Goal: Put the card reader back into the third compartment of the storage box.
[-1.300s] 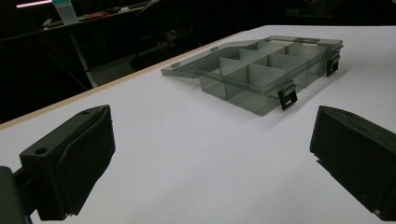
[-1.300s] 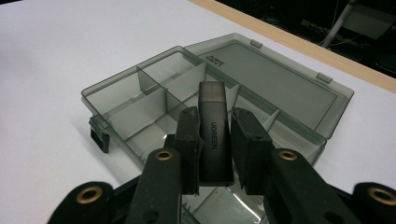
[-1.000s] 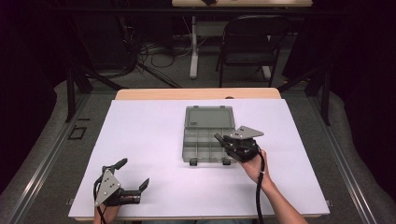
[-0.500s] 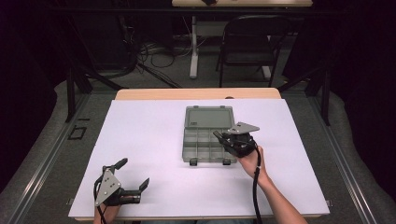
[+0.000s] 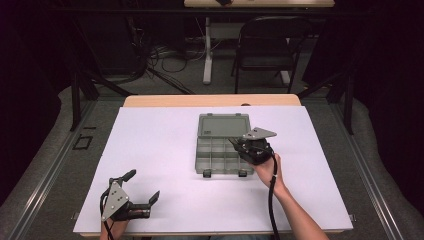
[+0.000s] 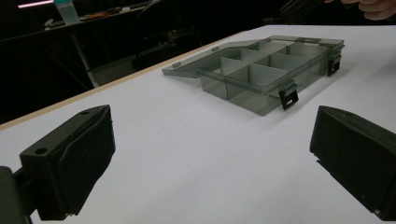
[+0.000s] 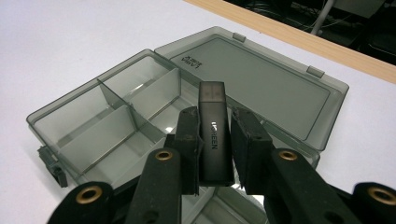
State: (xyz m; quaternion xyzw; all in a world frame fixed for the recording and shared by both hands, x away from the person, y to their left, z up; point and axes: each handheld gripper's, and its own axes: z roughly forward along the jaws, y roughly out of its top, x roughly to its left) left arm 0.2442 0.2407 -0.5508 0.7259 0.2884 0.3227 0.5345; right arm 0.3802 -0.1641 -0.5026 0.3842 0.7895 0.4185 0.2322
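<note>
An open grey see-through compartment box [image 5: 220,159] lies mid-table with its lid [image 5: 223,126] folded flat behind it, and its dividers [image 7: 114,112] show empty cells. My right gripper [image 5: 239,145] hovers over the box's right side, shut on a small black rectangular device [image 7: 213,126] with white lettering that stands upright between the pads. My left gripper [image 5: 142,189] rests at the table's front left, open with nothing between its jaws. From there the box [image 6: 261,70] lies ahead, its two black latches [image 6: 288,95] facing me.
A white sheet [image 5: 150,145] covers the table, with a wooden strip [image 5: 210,100] showing along the far edge. A black chair [image 5: 265,45] and floor cables stand beyond the table. A person's fingers [image 6: 376,7] show past the box.
My right gripper has edged slightly farther over the box with the black device in it. The left gripper has stayed where it was.
</note>
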